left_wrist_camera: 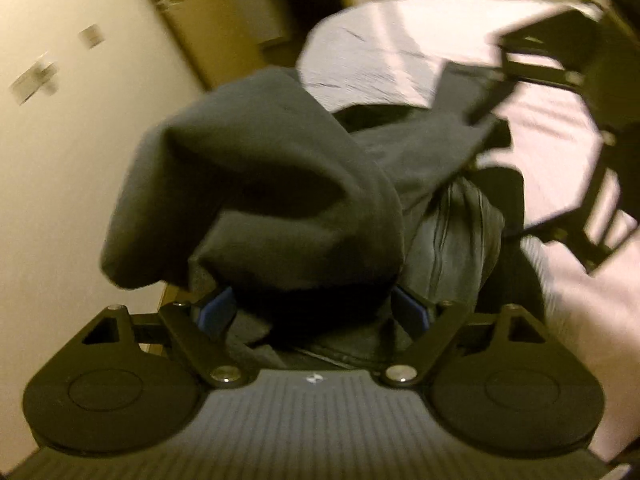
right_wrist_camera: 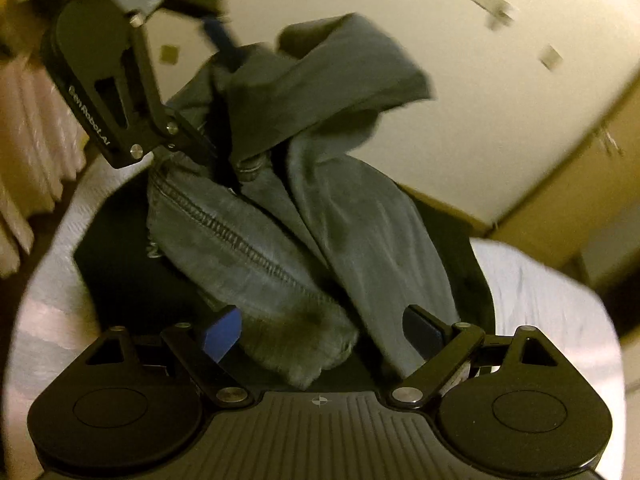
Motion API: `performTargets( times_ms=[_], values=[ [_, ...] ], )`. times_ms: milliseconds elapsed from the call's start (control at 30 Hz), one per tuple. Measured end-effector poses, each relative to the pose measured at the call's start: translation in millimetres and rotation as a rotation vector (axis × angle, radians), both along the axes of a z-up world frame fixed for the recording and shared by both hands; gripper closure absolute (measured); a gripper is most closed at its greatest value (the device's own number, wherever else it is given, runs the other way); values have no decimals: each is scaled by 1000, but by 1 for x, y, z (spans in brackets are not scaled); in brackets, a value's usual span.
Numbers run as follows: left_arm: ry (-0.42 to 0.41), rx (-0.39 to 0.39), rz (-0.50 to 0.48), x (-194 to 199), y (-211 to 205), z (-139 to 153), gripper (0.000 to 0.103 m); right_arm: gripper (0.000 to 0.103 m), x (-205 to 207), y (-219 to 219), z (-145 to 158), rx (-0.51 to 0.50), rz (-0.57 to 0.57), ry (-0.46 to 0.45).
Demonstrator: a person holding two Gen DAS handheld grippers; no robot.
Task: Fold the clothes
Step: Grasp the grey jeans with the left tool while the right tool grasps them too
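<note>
- The left tongs [left_wrist_camera: 312,304] are seen spread wide over the bed [left_wrist_camera: 400,40], with a thick bunch of dark cloth packed into the whole gap between the blue pads [left_wrist_camera: 218,310]. Whether that cloth is actually pinched or just stuffed in there can't be told, since the pad faces are buried.
- The right tongs [right_wrist_camera: 320,328] are held above the bed too, and are spread wide as well. A fuzzy cuff end lies loose between the pads, and a dark gap is left on one side of it, so nothing is clamped.
- The thing being folded, a grey zip-up hoodie [right_wrist_camera: 360,220], is found bunched up over the middle of the bed, with part of it raised off the bed up to both tongs.
- One floppy fold of it is thrown up and caught mid-air, well blurred, on the side away from the bed's bare sheet.
- The zip [right_wrist_camera: 248,240] is shown running slantwise down the front panel, toward the bed.
- A flat black layer [right_wrist_camera: 120,260] is spread on the bed under the hoodie; what it is can't be made out.
- A cream wall [left_wrist_camera: 60,180] is seen beyond the bed's edge.
</note>
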State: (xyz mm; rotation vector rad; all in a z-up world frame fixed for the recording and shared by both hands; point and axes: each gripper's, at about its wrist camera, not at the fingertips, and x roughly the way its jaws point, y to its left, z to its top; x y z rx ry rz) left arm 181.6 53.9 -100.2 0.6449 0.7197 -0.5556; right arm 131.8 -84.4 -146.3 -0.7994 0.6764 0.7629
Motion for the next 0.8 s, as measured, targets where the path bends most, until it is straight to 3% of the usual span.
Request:
performTargets(
  times_ms=[200,267,333,467,533,633,800],
  values=[
    [-38,43,-135,-2,10,-22,22,13,40,23,-37,-36,133,25],
    [-53,46,-145,-2,13,-24,33,13,51,28,-41,-45,123,40],
    [-63,42,-133,-1,16,-21,43,24,56,29,-40,-52,108,53],
    [-48,14,-99,4,18,-14,44,47,57,20,-36,-55,78,59],
    [-46,14,-99,0,21,-9,44,66,57,13,-33,-55,58,50],
    [-44,15,-100,-7,25,-1,40,77,61,2,-26,-27,20,78],
    [-20,-47,-61,-9,49,10,38,80,70,-13,-25,13,-25,88]
  ],
)
